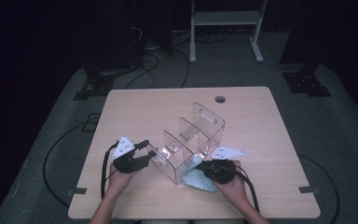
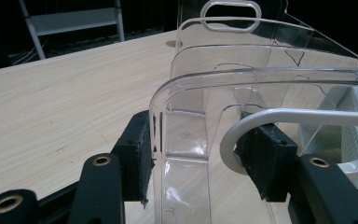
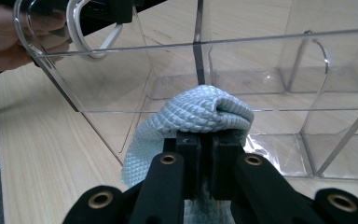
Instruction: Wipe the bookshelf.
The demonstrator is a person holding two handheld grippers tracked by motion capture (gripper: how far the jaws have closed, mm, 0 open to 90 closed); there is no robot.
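1. Your left gripper clamps the rounded end wall of the clear acrylic divided organiser. In the left gripper view the wall stands between the 2 black pads, which are set partly apart and press on it from either side.
2. Your right gripper has its jaws drawn fully together on a fold of the pale blue waffle-weave cloth. In the right gripper view the cloth bulges above the closed pads.
3. The organiser rests on the light wooden table. Its long axis runs diagonally, from the near left end at your left gripper to the far right end with the slotted handle.
4. The cloth lies on the table against the organiser's near long side wall. In the right gripper view the bunched fold sits just before that wall, below its top edge.
5. The deciding relation: the wall lies directly ahead of your right gripper, and your right hand is the nearer one. A wipe would probably run along the long axis while your left gripper steadies the end.
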